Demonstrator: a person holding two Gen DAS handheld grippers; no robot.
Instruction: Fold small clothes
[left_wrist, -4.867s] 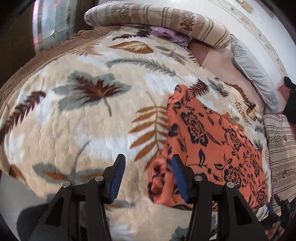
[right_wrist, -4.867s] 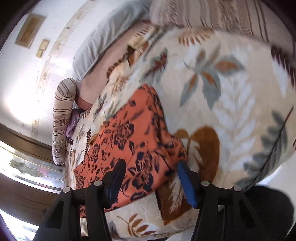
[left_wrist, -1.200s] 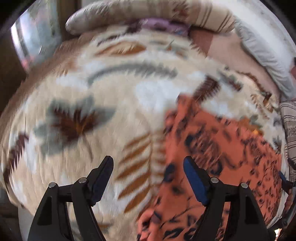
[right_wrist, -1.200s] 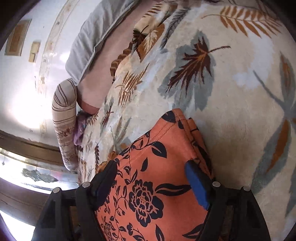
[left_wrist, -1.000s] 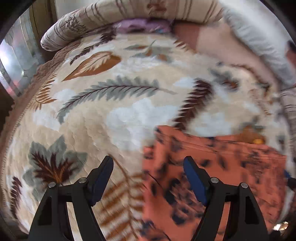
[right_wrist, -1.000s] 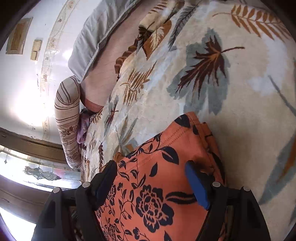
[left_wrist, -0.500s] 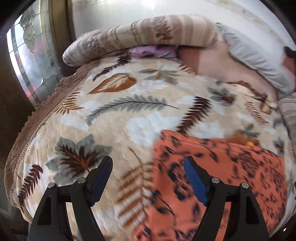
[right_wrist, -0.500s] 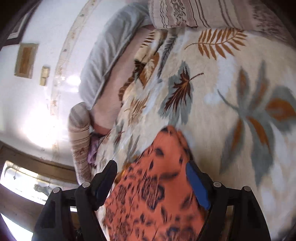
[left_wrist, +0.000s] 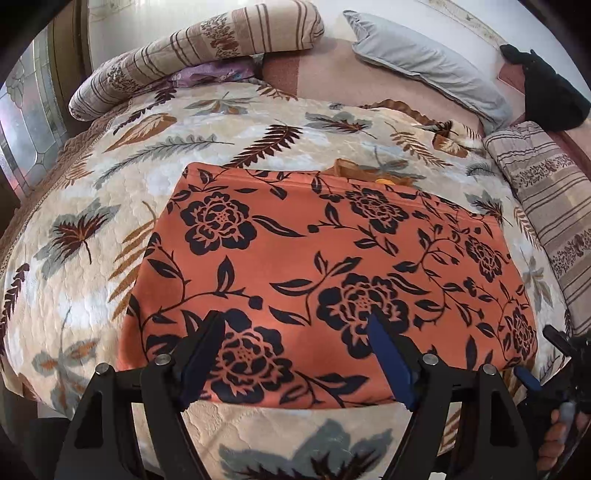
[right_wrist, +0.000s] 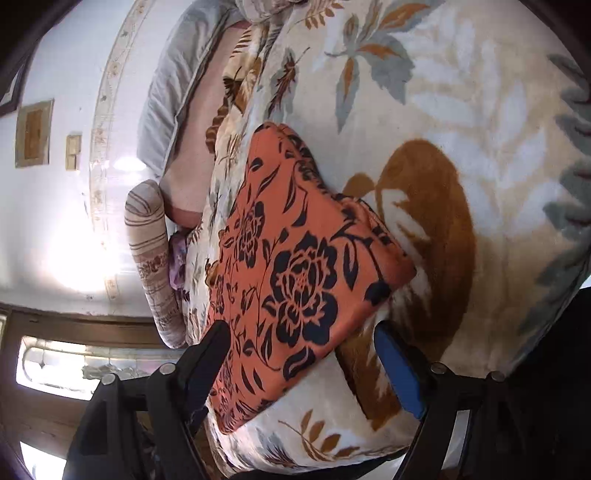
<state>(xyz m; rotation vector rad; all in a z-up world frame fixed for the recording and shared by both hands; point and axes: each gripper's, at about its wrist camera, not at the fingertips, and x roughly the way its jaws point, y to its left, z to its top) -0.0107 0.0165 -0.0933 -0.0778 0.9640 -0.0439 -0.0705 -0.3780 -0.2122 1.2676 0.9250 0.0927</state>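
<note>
An orange garment with a dark floral print (left_wrist: 314, 258) lies flat and folded into a rectangle on the leaf-patterned bed cover (left_wrist: 110, 206). My left gripper (left_wrist: 295, 332) is open and empty, held above the garment's near edge. In the right wrist view the same garment (right_wrist: 291, 266) shows from its end, with a folded corner pointing right. My right gripper (right_wrist: 301, 339) is open and empty, just off that near corner. The right gripper also shows at the lower right of the left wrist view (left_wrist: 554, 369).
Striped bolster pillows lie at the head (left_wrist: 207, 44) and along the right side (left_wrist: 546, 206) of the bed. A grey pillow (left_wrist: 424, 62) and a black item (left_wrist: 543, 92) lie at the back. A purple cloth (left_wrist: 210, 72) sits under the far bolster. A window (right_wrist: 74, 362) is beside the bed.
Both grippers have let go, opened and pulled back from the garment. The garment now lies flat, in a neater rectangle than 4.9 s ago.
</note>
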